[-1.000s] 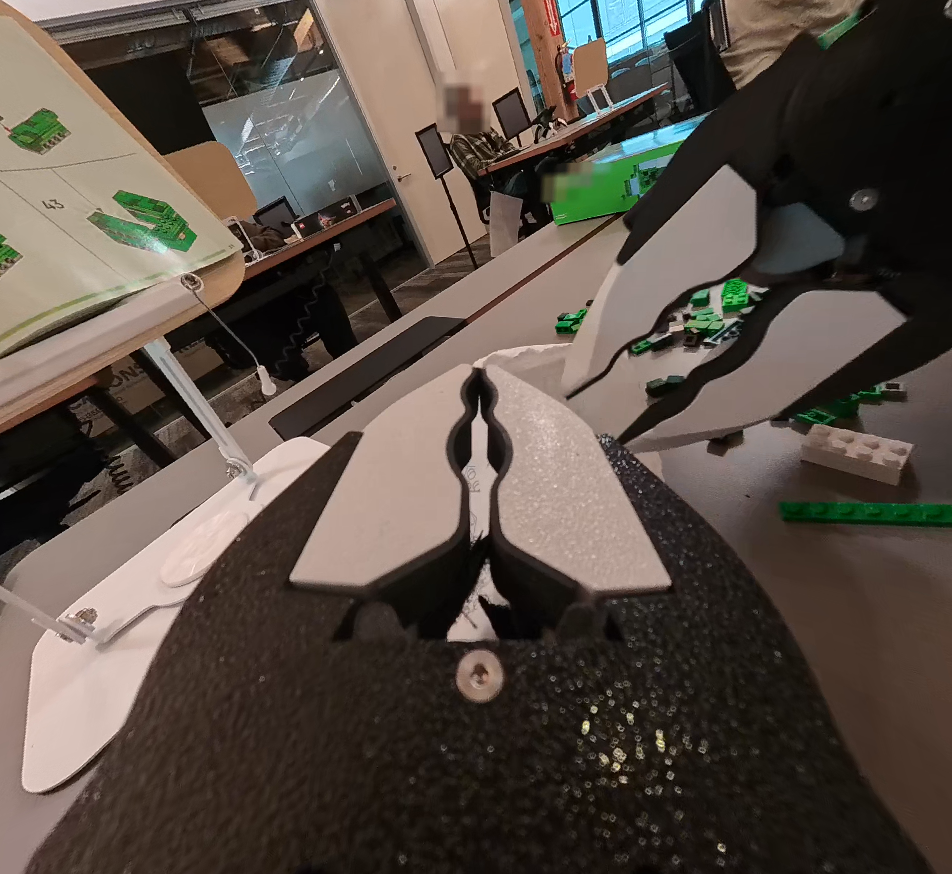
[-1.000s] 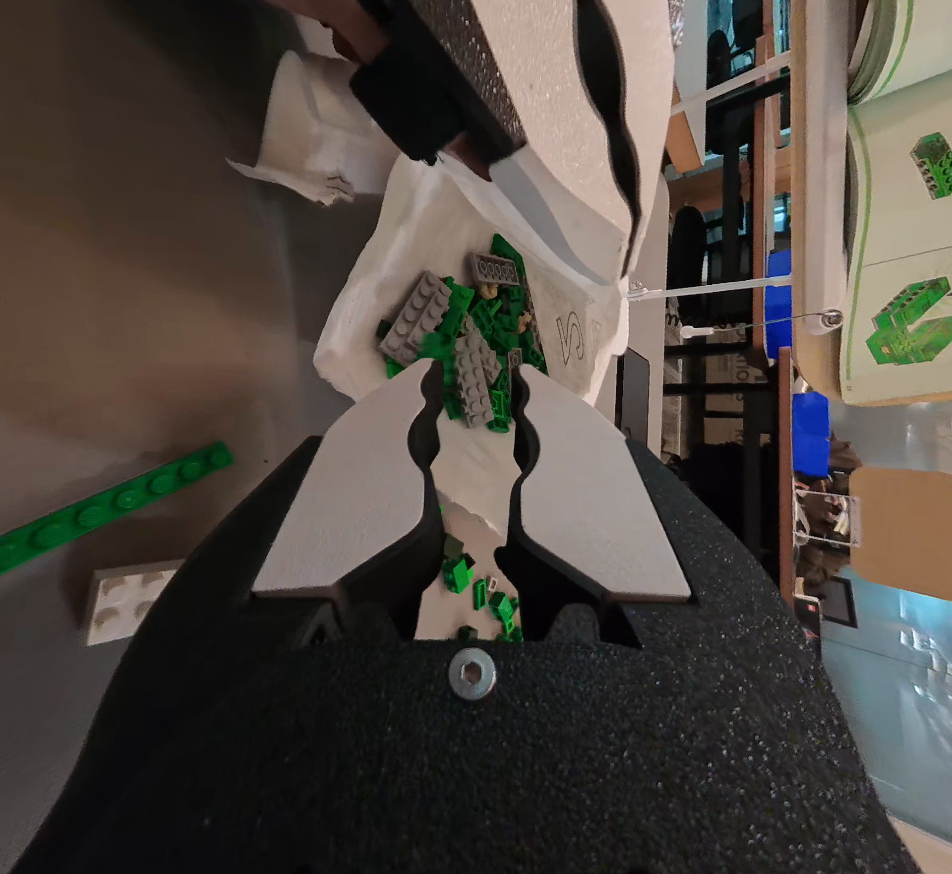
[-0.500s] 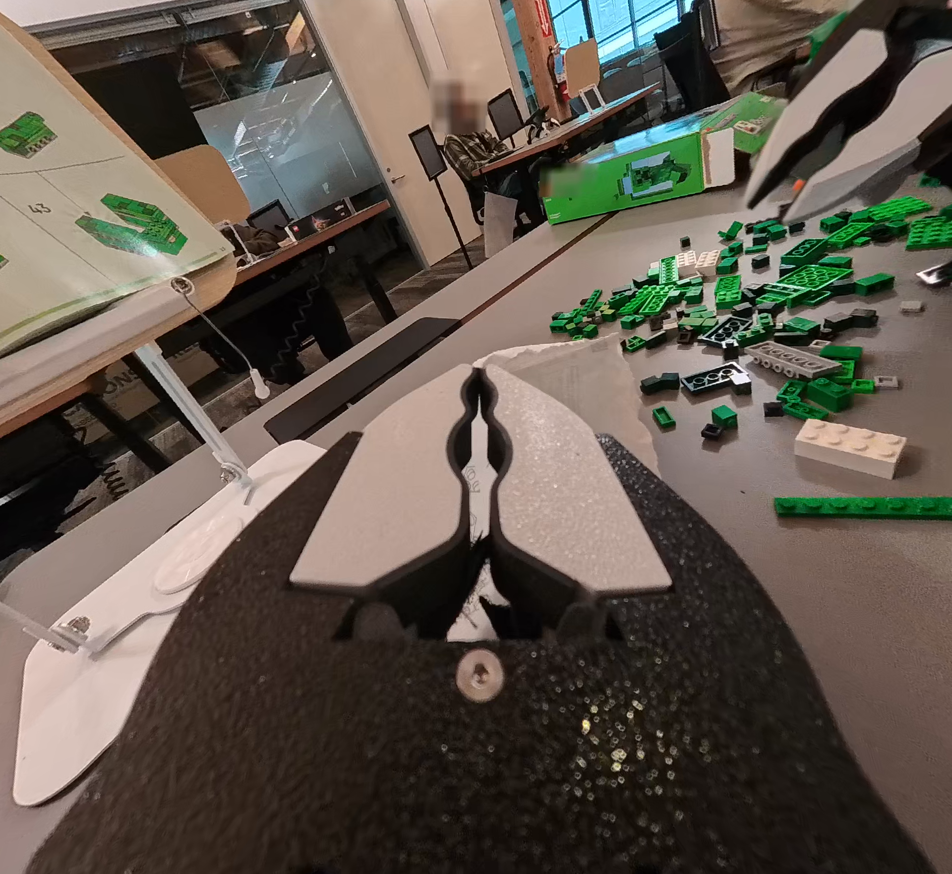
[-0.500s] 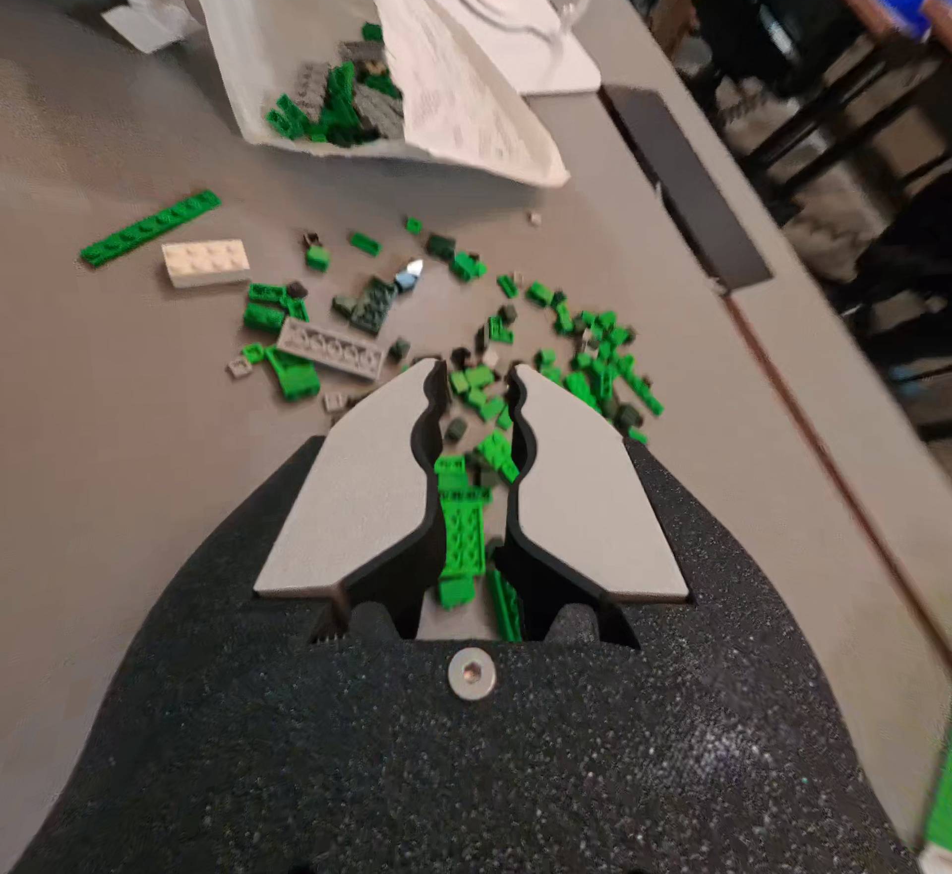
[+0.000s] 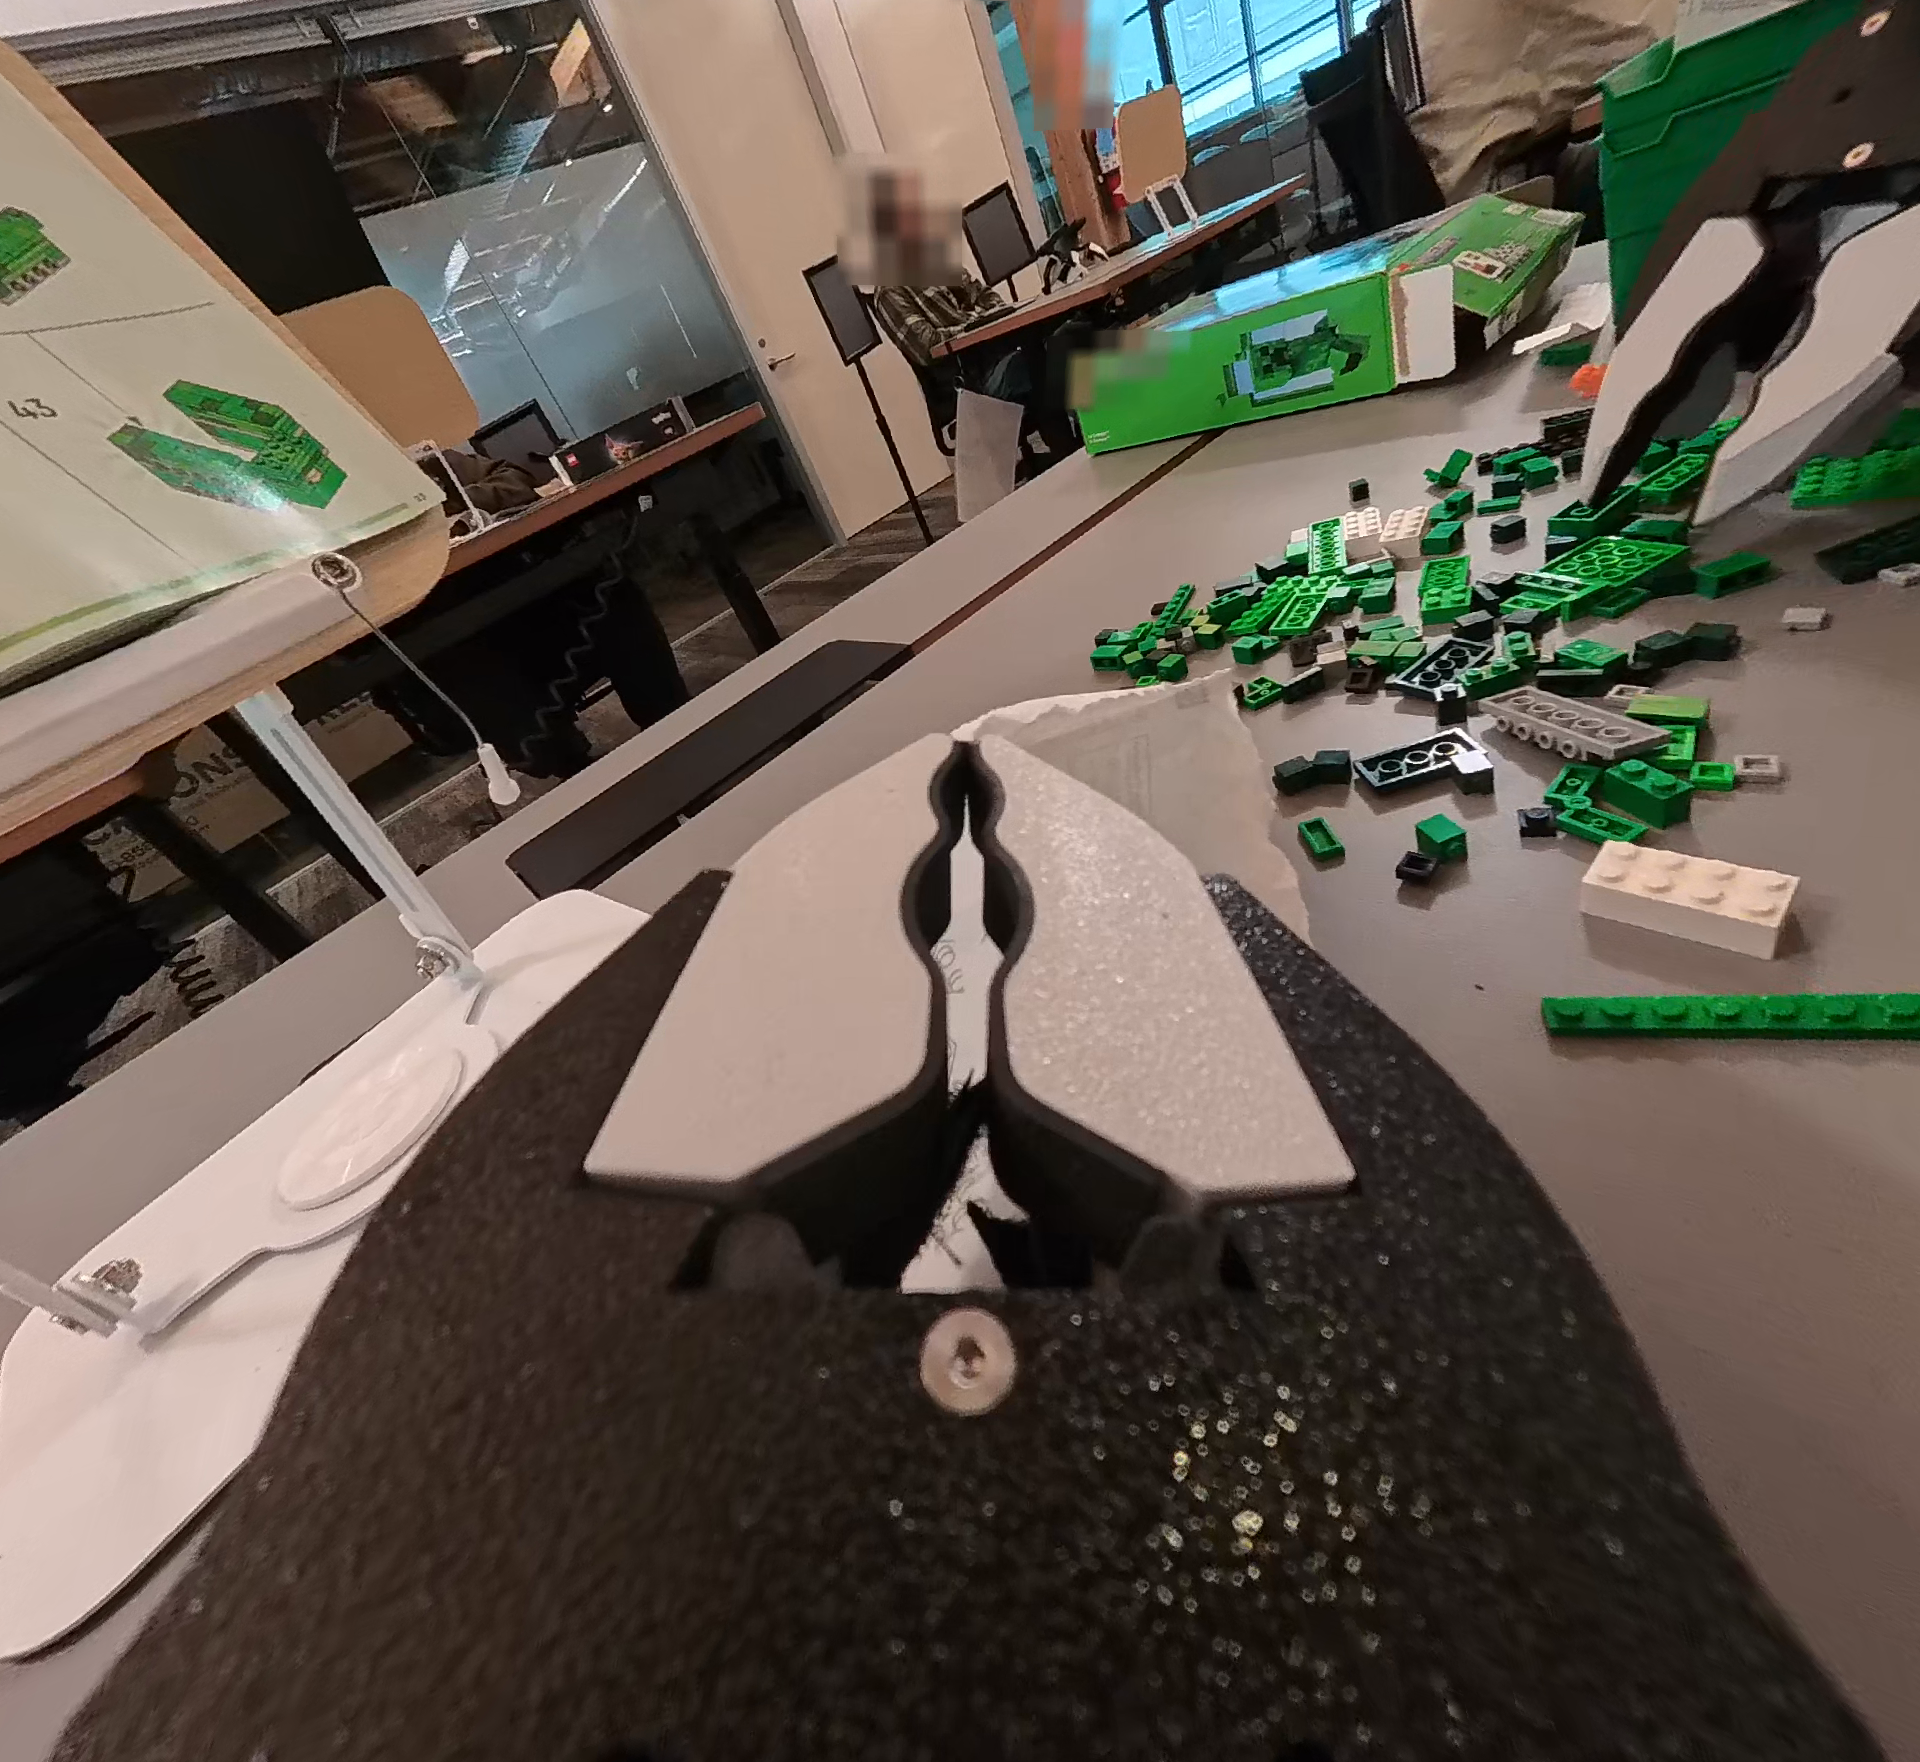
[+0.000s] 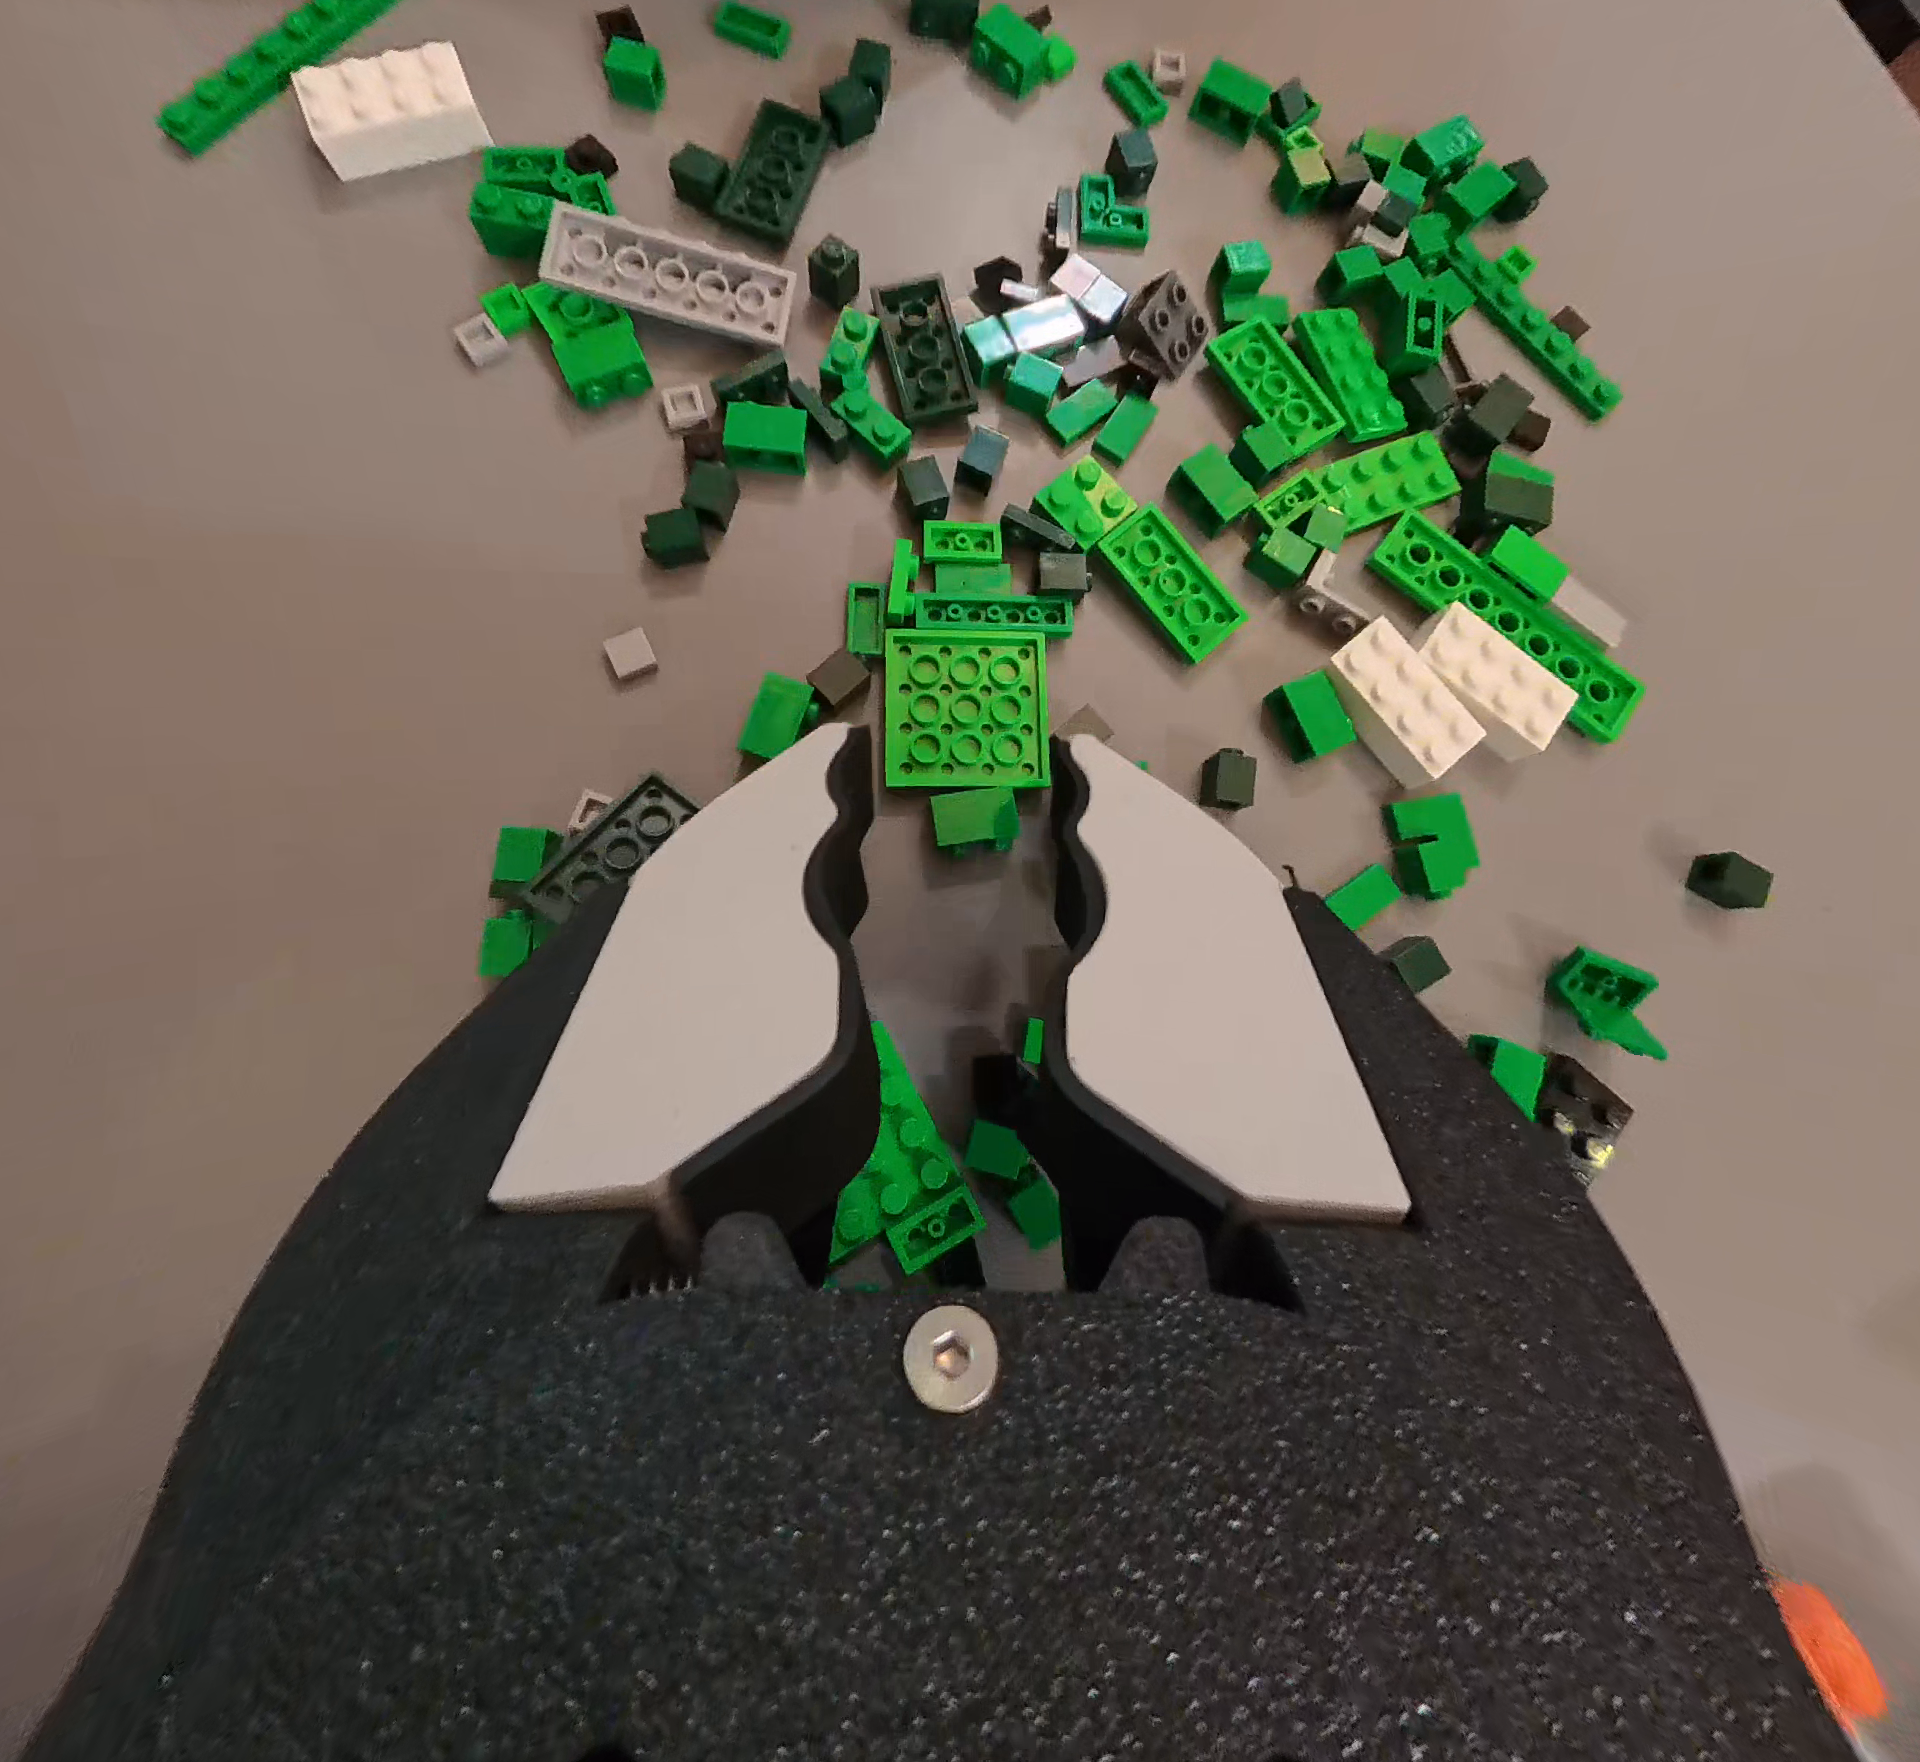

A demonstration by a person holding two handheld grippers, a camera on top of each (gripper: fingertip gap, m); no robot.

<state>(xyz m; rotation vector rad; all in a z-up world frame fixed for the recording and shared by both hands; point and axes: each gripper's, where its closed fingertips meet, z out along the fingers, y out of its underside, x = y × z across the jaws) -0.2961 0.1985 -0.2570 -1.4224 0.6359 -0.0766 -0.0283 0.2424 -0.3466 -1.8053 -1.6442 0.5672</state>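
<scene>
My left gripper is shut on the edge of a torn white paper bag, low over the grey table. Paper shows in the slit between the jaws. My right gripper is open and empty, pointing down over a scattered pile of green, grey and white toy bricks. Its tips flank the near edge of a square green plate. The right gripper also shows in the left wrist view, far right, tips at the pile.
A white brick and a long green plate lie near the bag. A grey plate lies in the pile. A green box lies at the back. An instruction booklet stands on a white stand, left. People sit at far desks. There is about 30 centimeters between the tips of the two grippers. Left tips and right tips are each some 15 centimeters from the white brick. Look for it in the right wrist view too.
My right gripper has left the bag's mouth, swung away over the brick pile and now points down at it, jaws wider. My left gripper has stayed shut on the bag.
</scene>
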